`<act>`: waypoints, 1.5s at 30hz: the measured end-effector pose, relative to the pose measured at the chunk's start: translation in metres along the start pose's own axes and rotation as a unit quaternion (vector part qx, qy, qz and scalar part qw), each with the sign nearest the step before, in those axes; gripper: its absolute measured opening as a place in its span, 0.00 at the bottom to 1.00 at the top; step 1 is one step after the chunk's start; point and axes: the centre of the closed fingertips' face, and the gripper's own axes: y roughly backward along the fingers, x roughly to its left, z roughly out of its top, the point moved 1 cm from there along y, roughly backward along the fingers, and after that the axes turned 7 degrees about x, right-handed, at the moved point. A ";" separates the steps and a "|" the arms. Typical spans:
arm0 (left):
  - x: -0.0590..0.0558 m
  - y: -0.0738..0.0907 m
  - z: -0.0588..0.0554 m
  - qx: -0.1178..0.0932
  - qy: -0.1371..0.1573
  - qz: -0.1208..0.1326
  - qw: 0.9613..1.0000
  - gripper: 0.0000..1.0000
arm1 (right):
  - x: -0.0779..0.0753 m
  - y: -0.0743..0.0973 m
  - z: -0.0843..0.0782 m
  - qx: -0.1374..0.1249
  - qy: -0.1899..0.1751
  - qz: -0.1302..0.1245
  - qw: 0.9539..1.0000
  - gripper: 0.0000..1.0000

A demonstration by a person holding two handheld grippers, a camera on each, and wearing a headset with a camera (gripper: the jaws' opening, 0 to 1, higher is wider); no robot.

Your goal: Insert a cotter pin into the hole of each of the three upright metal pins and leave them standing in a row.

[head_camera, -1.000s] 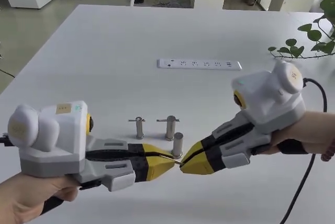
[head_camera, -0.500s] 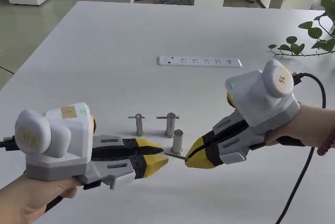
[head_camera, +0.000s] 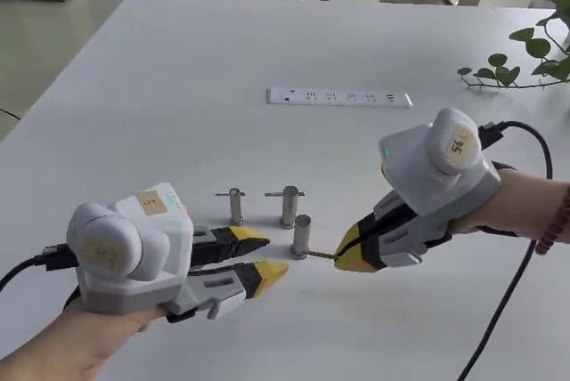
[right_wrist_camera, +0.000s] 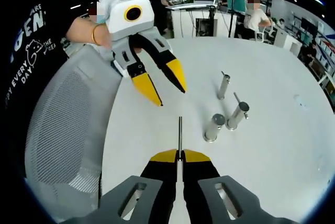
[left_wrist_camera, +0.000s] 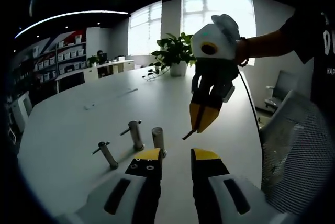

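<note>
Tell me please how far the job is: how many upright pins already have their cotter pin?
Done: the far-left pin and the far-right pin each have a cotter pin through the top. In hand: the right gripper is shut on the third cotter pin, beside the near pin, not through it. The left gripper is open and empty. Left: that one insertion.

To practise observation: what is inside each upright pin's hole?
Left rear pin and right rear pin each hold a cotter pin. Front pin shows none; its hole cannot be seen. The right tool grips the third cotter pin.
</note>
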 end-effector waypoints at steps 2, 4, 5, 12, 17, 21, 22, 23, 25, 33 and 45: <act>0.004 -0.004 -0.001 0.004 -0.004 0.011 1.000 0.20 | -0.004 0.000 -0.002 0.006 0.001 -0.004 1.000 0.00; 0.006 -0.008 -0.001 0.007 -0.005 0.020 1.000 0.21 | -0.008 0.000 -0.004 0.012 0.004 -0.010 1.000 0.00; 0.007 -0.010 -0.001 0.008 -0.006 0.022 1.000 0.21 | -0.009 0.000 -0.005 0.014 0.005 -0.012 1.000 0.00; 0.013 -0.026 -0.008 0.029 -0.011 0.037 0.999 0.22 | -0.021 0.000 -0.010 0.029 0.001 -0.021 0.999 0.00; 0.018 -0.036 -0.009 0.037 -0.012 0.048 0.998 0.22 | -0.031 -0.001 -0.015 0.044 0.003 -0.031 0.999 0.00; 0.022 -0.043 -0.007 0.040 -0.010 0.054 0.998 0.22 | -0.037 -0.001 -0.016 0.049 0.003 -0.035 0.998 0.00; 0.023 -0.045 -0.006 0.039 -0.007 0.053 0.998 0.21 | -0.038 -0.001 -0.016 0.049 0.004 -0.036 0.998 0.00; 0.024 -0.047 -0.006 0.039 -0.006 0.054 0.998 0.21 | -0.040 -0.001 -0.015 0.049 0.004 -0.037 0.998 0.00; 0.025 -0.051 -0.005 0.041 -0.007 0.054 0.998 0.21 | -0.041 -0.001 -0.015 0.049 0.004 -0.036 0.998 0.00; 0.028 -0.062 -0.006 0.052 -0.007 0.050 0.997 0.18 | -0.047 -0.003 -0.012 0.051 0.011 -0.038 0.998 0.00; 0.028 -0.069 -0.008 0.061 -0.013 0.037 0.997 0.14 | -0.045 -0.001 -0.009 0.060 0.040 -0.041 0.997 0.00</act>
